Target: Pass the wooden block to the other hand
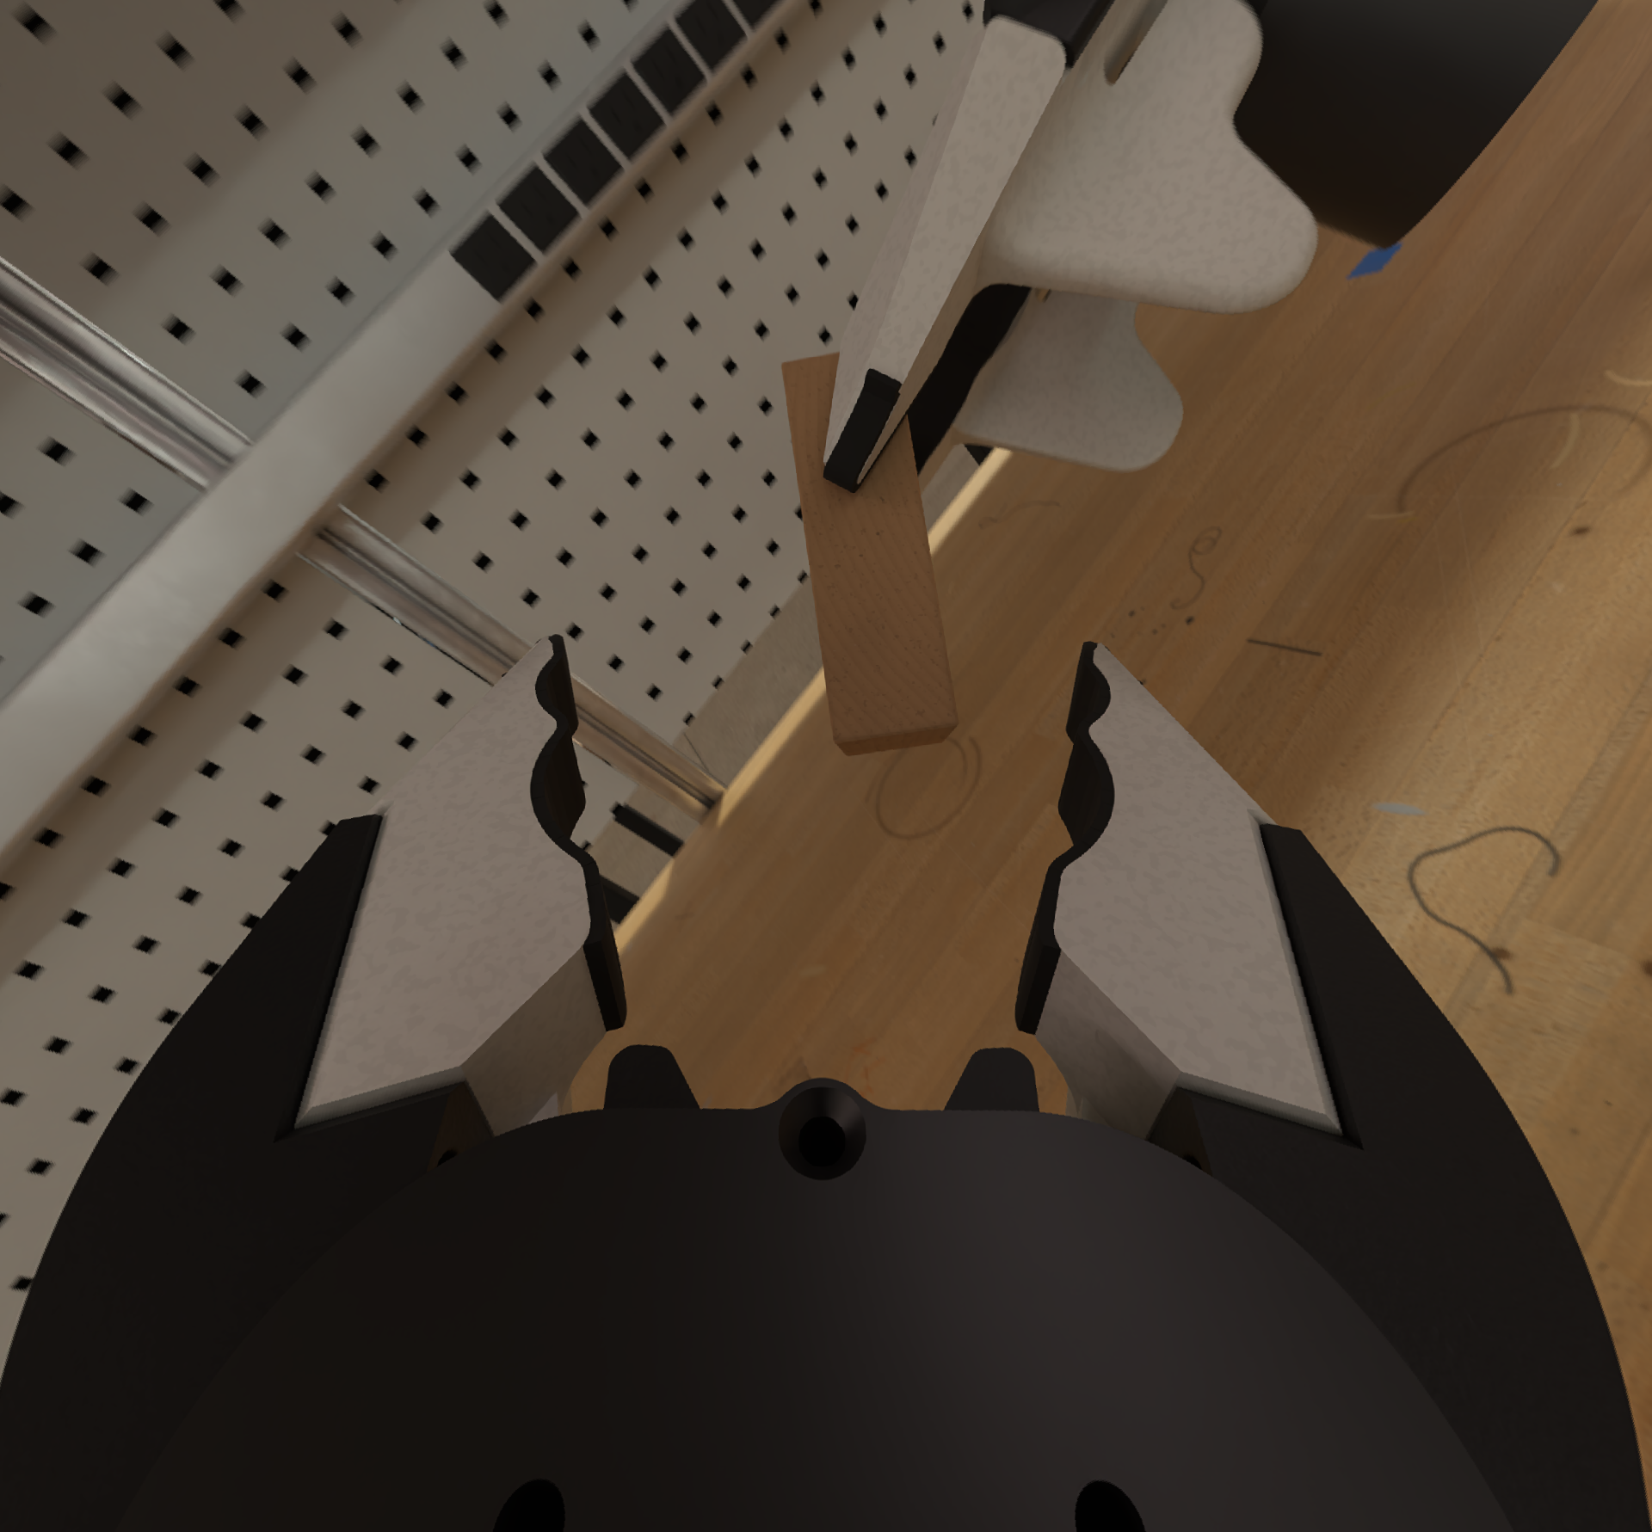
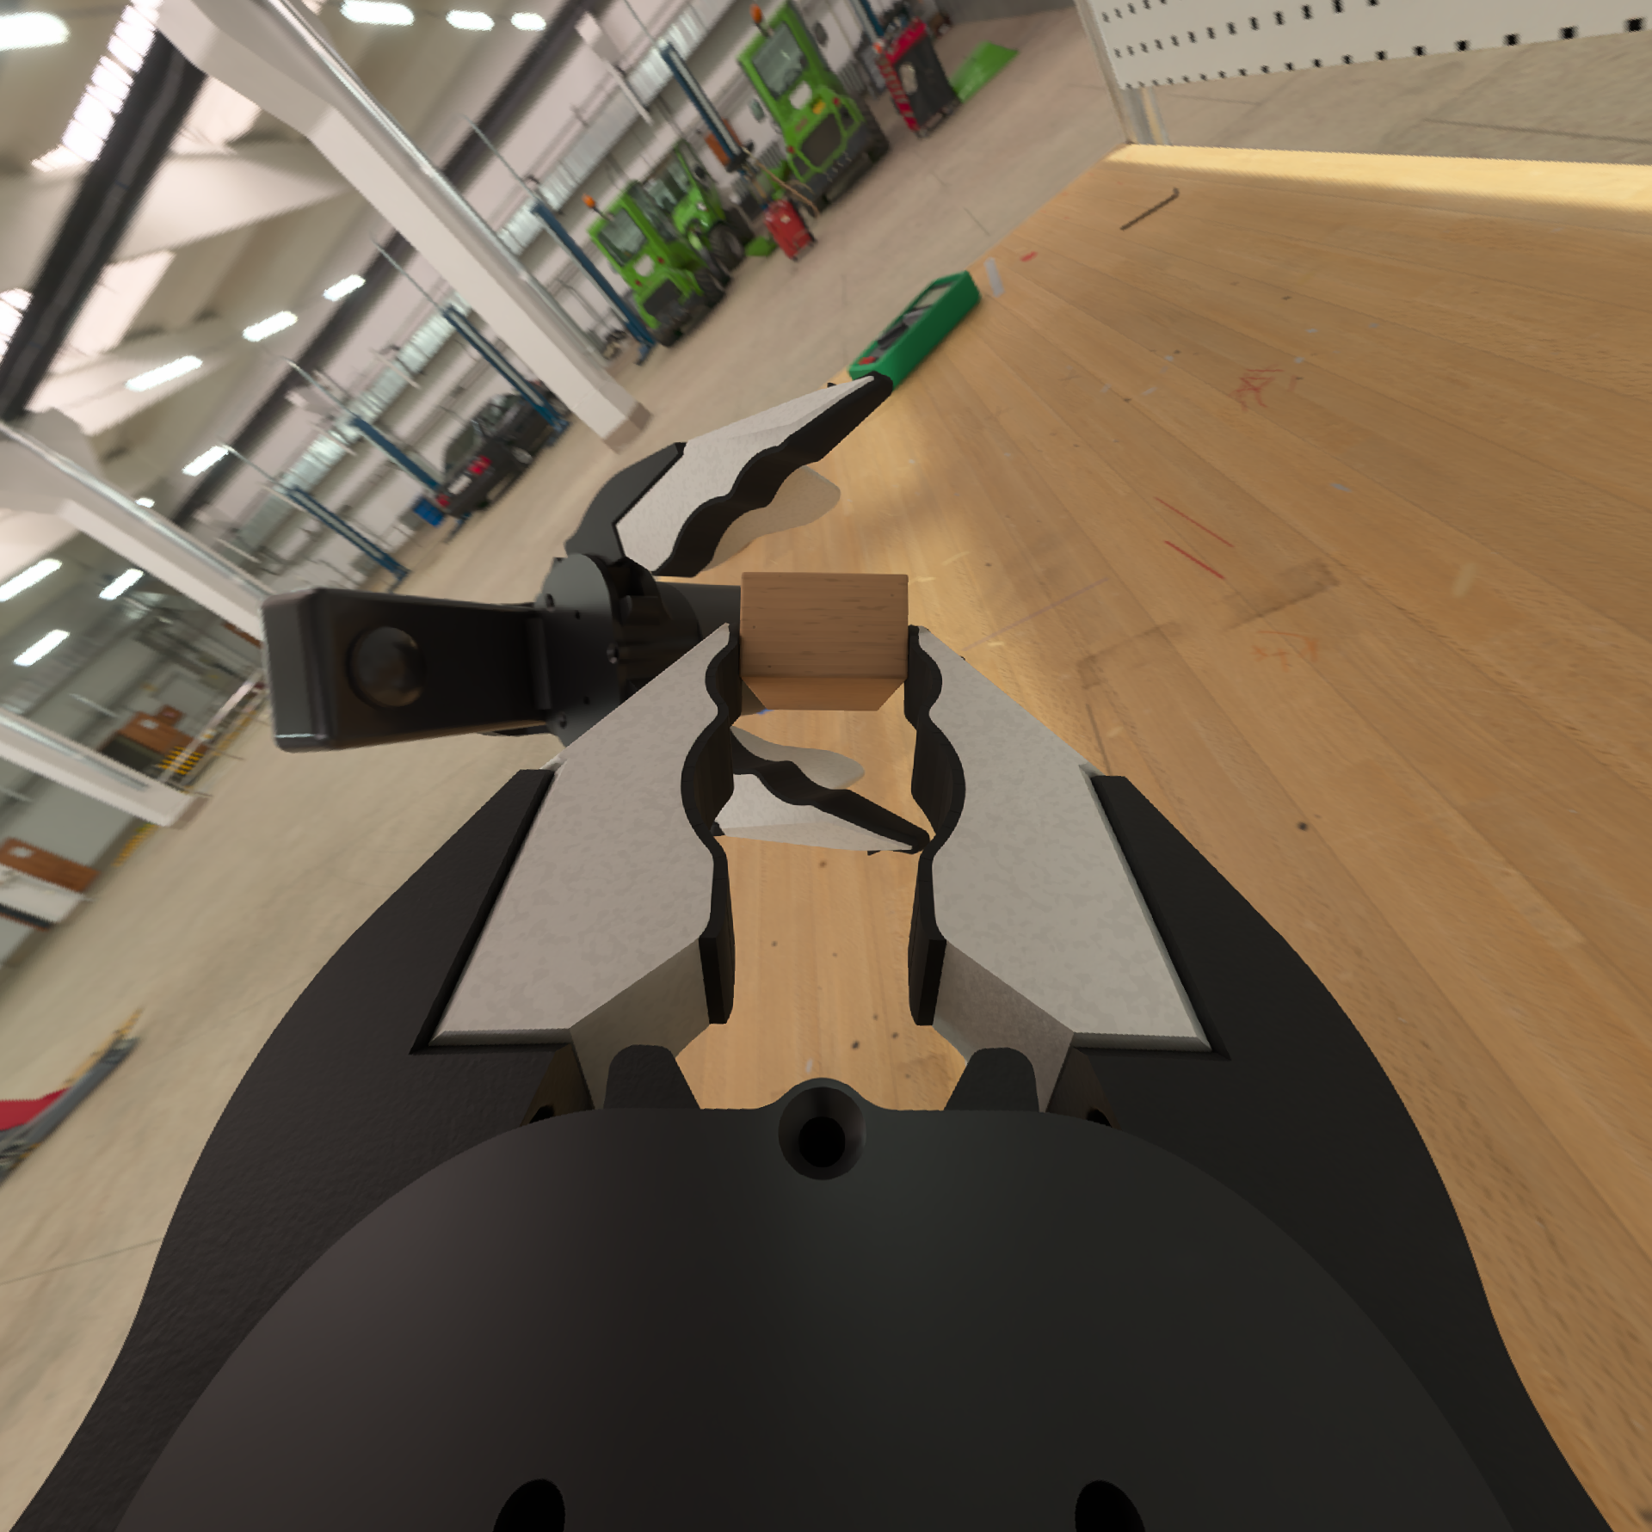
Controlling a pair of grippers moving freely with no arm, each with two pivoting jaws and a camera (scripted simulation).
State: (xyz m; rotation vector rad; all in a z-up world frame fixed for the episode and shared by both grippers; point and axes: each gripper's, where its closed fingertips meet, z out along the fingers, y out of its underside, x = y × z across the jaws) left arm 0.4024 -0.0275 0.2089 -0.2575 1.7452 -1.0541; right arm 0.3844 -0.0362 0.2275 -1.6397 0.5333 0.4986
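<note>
Your right gripper [image 2: 822,640] pinches the wooden block [image 2: 822,640], hiding its far end; your left gripper [image 1: 822,658] stands wide, just short of the block's free end.

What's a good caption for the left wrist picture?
Open left tool waits below the wooden block held by the right tool.

Left wrist cam sits behind the left tool [image 1: 822,783], facing the pegboard [image 1: 375,381] and table [image 1: 1251,685] edge, close up. Right wrist cam looks along the table toward the hall. Shared: wooden block [image 1: 880,595], at 12 o'clock in both.
</note>
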